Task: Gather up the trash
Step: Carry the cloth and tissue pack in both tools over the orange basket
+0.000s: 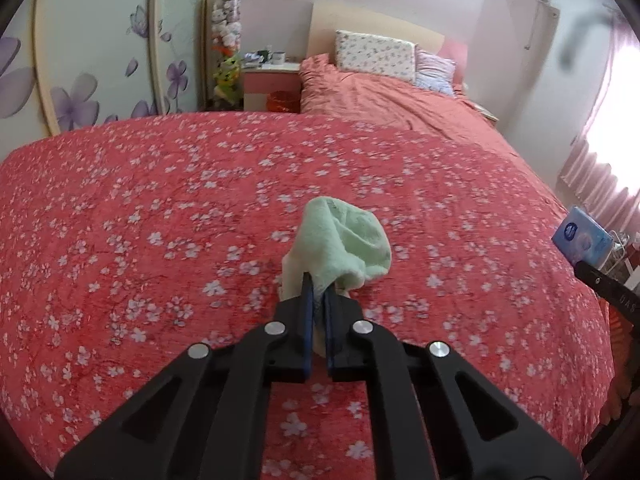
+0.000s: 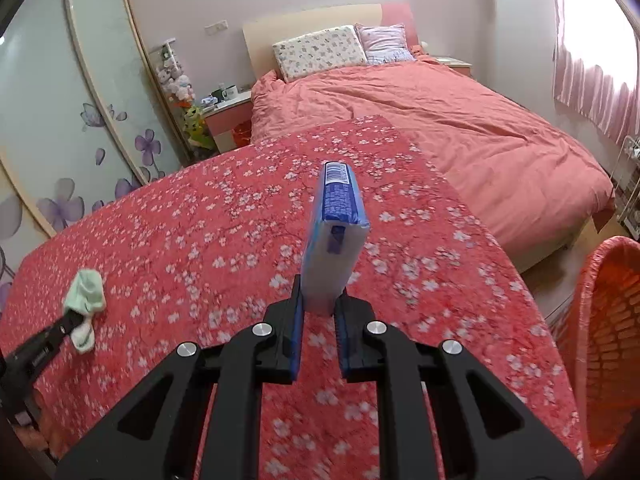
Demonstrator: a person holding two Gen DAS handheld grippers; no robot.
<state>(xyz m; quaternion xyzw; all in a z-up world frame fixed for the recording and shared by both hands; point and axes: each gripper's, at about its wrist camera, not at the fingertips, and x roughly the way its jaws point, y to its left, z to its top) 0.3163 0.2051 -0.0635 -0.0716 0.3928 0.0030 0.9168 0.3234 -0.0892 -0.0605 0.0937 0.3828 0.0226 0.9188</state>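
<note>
My left gripper (image 1: 317,280) is shut on a crumpled pale green cloth (image 1: 344,240), held just above the red flowered blanket (image 1: 160,220). In the right wrist view the same cloth (image 2: 86,292) hangs from the left gripper's black fingers (image 2: 66,326) at the far left. My right gripper (image 2: 320,292) is shut on a blue and white tissue pack (image 2: 334,232), which stands up from its blue pads above the blanket (image 2: 200,240). The left wrist view shows that pack (image 1: 582,238) at the right edge.
An orange-red mesh basket (image 2: 612,320) stands on the floor at the right. Beyond the blanket lies a bed with a pink quilt (image 2: 440,120) and pillows (image 2: 320,52). A nightstand (image 1: 272,80) and a flowered wardrobe (image 1: 92,60) line the left side.
</note>
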